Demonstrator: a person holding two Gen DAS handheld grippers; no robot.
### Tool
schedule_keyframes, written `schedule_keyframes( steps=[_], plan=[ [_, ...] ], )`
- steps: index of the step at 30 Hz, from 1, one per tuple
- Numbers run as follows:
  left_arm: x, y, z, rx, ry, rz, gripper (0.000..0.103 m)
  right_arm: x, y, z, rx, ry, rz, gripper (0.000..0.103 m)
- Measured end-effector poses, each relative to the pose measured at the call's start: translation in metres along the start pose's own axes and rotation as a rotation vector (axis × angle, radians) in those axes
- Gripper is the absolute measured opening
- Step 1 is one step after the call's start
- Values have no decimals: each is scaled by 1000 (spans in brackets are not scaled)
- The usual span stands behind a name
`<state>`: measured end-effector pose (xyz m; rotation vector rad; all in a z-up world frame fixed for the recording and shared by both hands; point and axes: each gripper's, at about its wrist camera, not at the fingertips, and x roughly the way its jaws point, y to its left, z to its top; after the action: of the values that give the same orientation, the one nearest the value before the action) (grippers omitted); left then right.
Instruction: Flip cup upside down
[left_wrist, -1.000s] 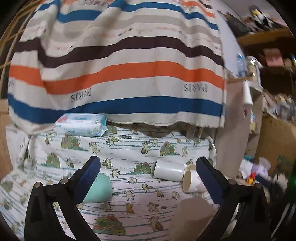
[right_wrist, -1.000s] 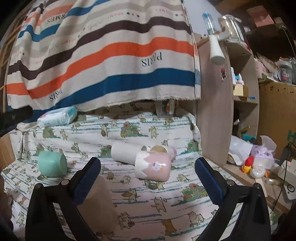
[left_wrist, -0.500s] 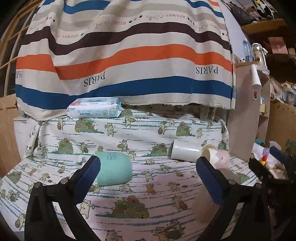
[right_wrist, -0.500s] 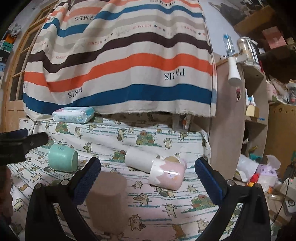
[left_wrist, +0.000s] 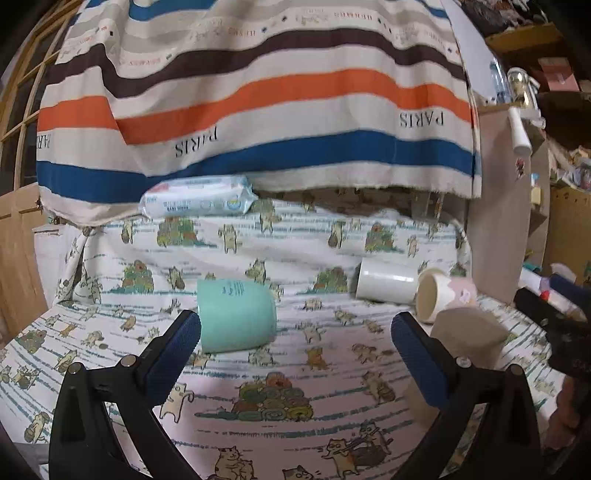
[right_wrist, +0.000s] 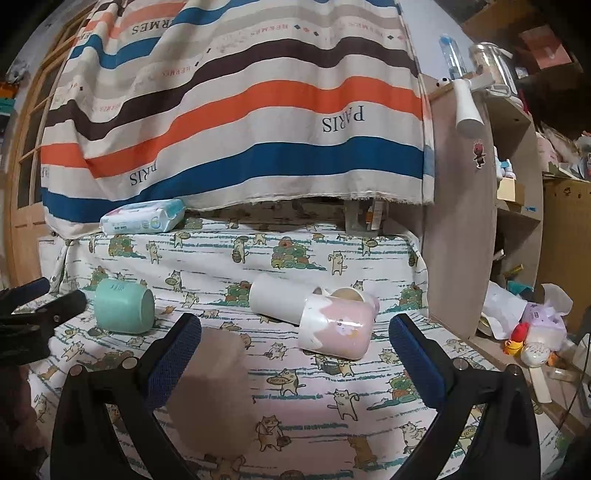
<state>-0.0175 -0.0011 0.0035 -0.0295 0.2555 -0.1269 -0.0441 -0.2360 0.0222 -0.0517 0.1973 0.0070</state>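
Observation:
Several cups lie on the cat-print cloth (left_wrist: 295, 406). A mint green cup (left_wrist: 236, 314) lies on its side just beyond my left finger; it also shows in the right wrist view (right_wrist: 123, 311). A white cup (left_wrist: 386, 284) and a pink and white cup (left_wrist: 443, 298) lie on their sides at right, also in the right wrist view (right_wrist: 279, 300) (right_wrist: 334, 327). A brown cup (right_wrist: 210, 387) stands upside down by my right gripper's left finger. My left gripper (left_wrist: 295, 350) is open and empty. My right gripper (right_wrist: 295, 350) is open and empty.
A pack of wet wipes (left_wrist: 197, 197) lies at the back under a striped hanging cloth (left_wrist: 258, 92). A wooden shelf unit (right_wrist: 480, 221) with clutter stands at the right edge. A wooden door (left_wrist: 18, 258) is at left.
The left gripper has drawn back and turned left, so the green cup sits nearer the middle. The right view has shifted slightly; the cups have not moved.

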Motion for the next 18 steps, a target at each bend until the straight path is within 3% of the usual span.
schedule_keyframes(
  steps=[10,18],
  plan=[
    [6,-9,-1,39,32,-23,103,5,3,-6,27,33,28,103],
    [7,-7,-2,27,39,18,103,14,5,-6,25,79,35,102]
  ],
)
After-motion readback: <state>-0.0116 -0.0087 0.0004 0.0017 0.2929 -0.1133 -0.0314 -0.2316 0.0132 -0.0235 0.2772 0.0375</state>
